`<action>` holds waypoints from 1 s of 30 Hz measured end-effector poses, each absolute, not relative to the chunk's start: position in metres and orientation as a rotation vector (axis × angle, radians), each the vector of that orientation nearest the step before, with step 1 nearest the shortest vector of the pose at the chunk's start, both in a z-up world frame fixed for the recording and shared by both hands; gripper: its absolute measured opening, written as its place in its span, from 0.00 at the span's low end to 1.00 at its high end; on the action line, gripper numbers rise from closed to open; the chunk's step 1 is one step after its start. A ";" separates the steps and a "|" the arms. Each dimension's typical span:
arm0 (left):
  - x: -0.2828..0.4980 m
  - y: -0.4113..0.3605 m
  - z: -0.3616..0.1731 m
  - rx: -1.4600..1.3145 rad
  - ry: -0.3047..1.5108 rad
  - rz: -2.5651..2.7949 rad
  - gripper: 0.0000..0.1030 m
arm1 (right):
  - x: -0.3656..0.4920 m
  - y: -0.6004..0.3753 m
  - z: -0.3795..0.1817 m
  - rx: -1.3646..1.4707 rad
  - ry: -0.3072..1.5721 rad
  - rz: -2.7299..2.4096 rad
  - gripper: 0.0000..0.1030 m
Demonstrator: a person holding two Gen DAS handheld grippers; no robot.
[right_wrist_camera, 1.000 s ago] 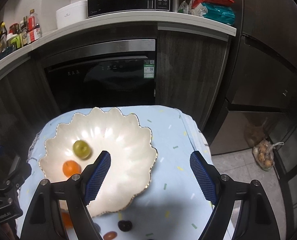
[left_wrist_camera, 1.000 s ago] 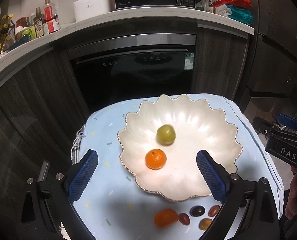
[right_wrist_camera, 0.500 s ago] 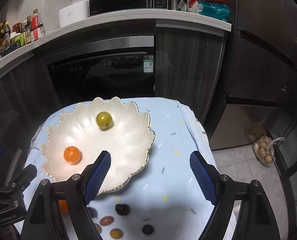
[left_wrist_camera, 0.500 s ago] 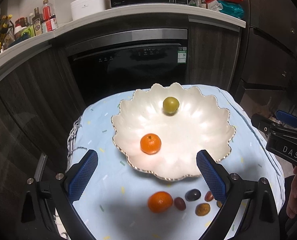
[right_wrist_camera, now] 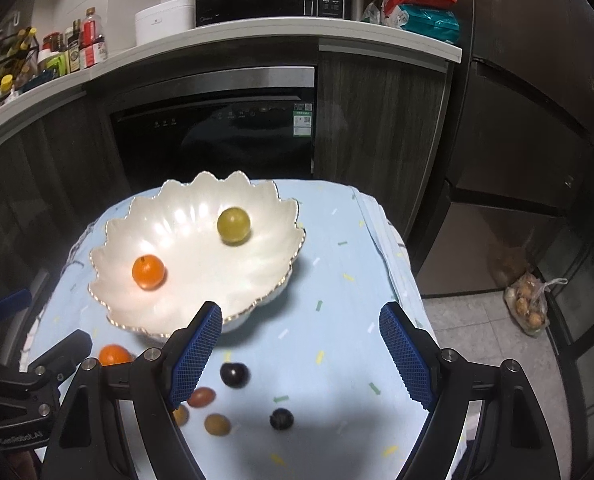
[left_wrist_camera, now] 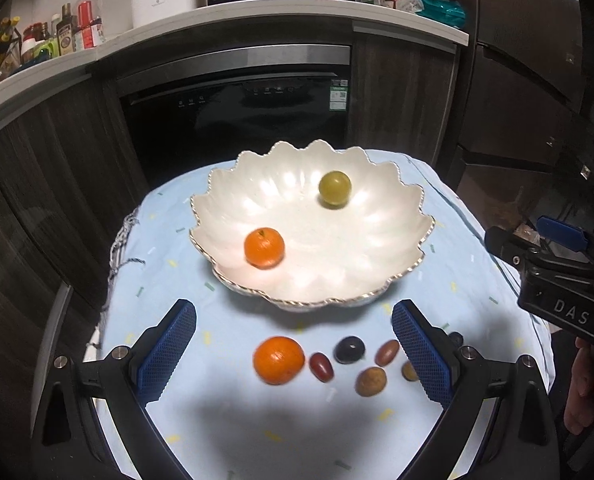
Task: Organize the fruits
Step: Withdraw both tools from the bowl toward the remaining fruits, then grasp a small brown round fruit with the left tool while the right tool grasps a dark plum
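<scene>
With both the left gripper [left_wrist_camera: 293, 354] and the right gripper [right_wrist_camera: 301, 356] held wide open and empty, the orange [left_wrist_camera: 278, 359] near the table's [left_wrist_camera: 477, 280] front edge is judged next to be grasped for the bowl [left_wrist_camera: 217, 184].

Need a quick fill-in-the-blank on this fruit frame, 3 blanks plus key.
1. The scalloped white bowl holds ____ fruits.
2. Beside the green fruit in the bowl lies a small ____.
3. The left tongs and the right tongs are both ____ and hold nothing.

Missing words: two; orange; open
</scene>
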State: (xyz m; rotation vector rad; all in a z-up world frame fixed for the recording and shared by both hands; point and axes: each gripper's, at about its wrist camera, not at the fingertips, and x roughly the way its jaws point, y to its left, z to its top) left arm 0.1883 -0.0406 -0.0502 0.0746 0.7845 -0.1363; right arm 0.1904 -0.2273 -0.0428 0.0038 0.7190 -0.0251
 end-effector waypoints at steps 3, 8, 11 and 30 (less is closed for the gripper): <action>0.185 -0.048 -0.057 0.103 0.788 -0.150 0.91 | 0.186 -0.230 -0.050 0.002 0.726 -0.018 0.80; 0.180 -0.056 -0.068 0.119 0.791 -0.169 0.90 | 0.177 -0.233 -0.065 0.000 0.739 -0.005 0.80; 0.176 -0.059 -0.073 0.120 0.785 -0.180 0.90 | 0.174 -0.235 -0.073 0.000 0.748 -0.006 0.80; 0.165 -0.077 -0.120 0.137 0.818 -0.277 0.69 | 0.162 -0.231 -0.110 -0.026 0.802 0.049 0.58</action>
